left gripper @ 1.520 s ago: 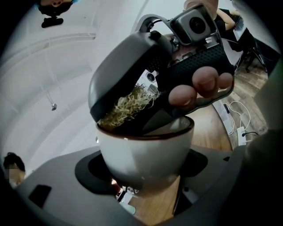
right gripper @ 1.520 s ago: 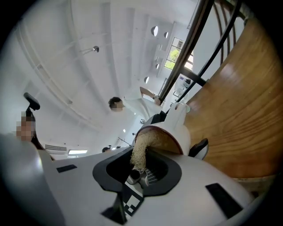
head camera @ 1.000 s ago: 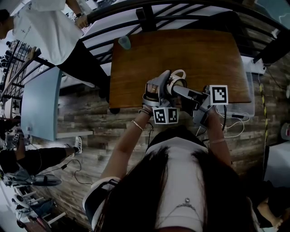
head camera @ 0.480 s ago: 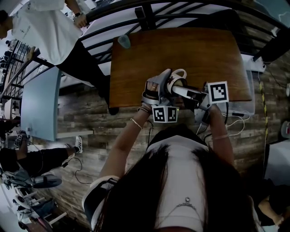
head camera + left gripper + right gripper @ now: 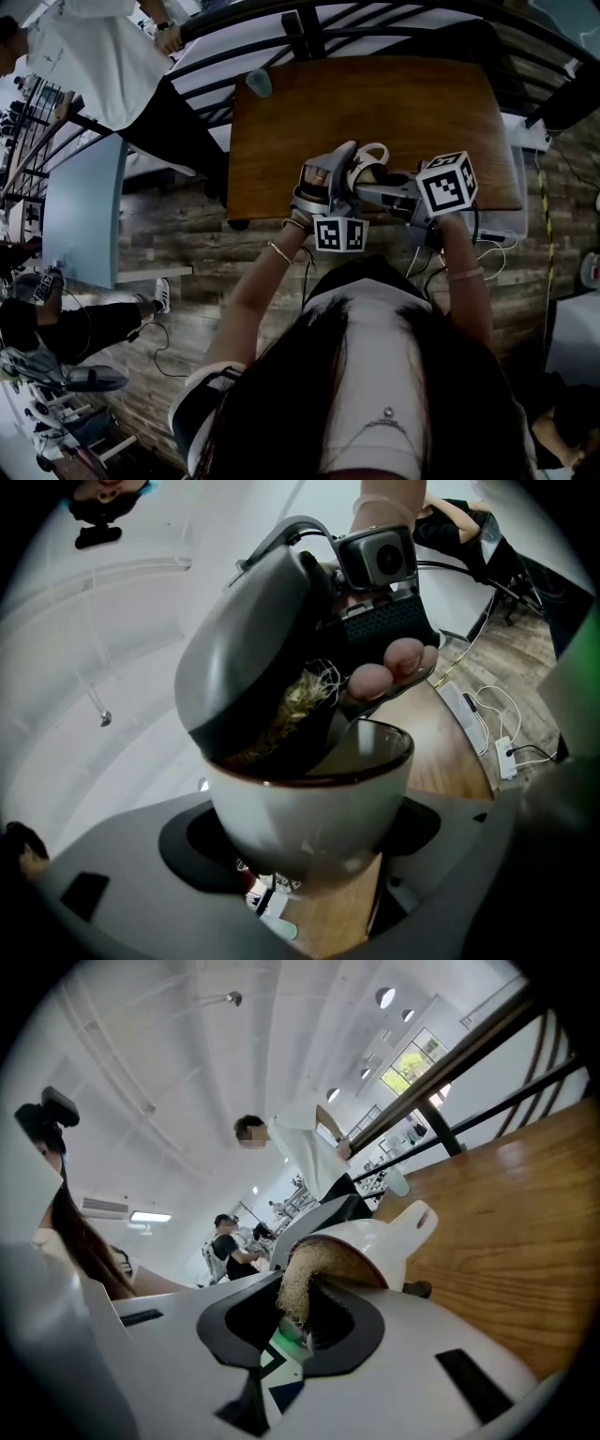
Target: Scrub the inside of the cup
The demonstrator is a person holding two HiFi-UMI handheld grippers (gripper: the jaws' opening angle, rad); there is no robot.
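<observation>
A white cup point(image 5: 309, 808) with a dark rim lies on its side in my left gripper point(image 5: 305, 855), whose jaws are shut on its body. In the head view the cup point(image 5: 367, 161) is held above the near edge of the wooden table point(image 5: 375, 103), its handle point(image 5: 417, 1218) pointing away. My right gripper point(image 5: 300, 1321) is shut on a tan fibrous scrub pad point(image 5: 298, 1283), and its jaw tips reach into the cup's mouth. The left gripper view shows the pad's fibres point(image 5: 295, 700) pressed against the inner wall. My right gripper point(image 5: 380, 194) comes in from the right.
A small pale blue cup point(image 5: 258, 84) stands at the table's far left corner. Dark railings run behind the table. A power strip with cables point(image 5: 492, 239) lies on the floor at right. A person in white point(image 5: 103, 66) stands at upper left beside a blue table point(image 5: 80, 206).
My right gripper has rolled about its own line inside the cup, and its marker cube has tilted and risen a little. The left gripper and the cup have stayed put.
</observation>
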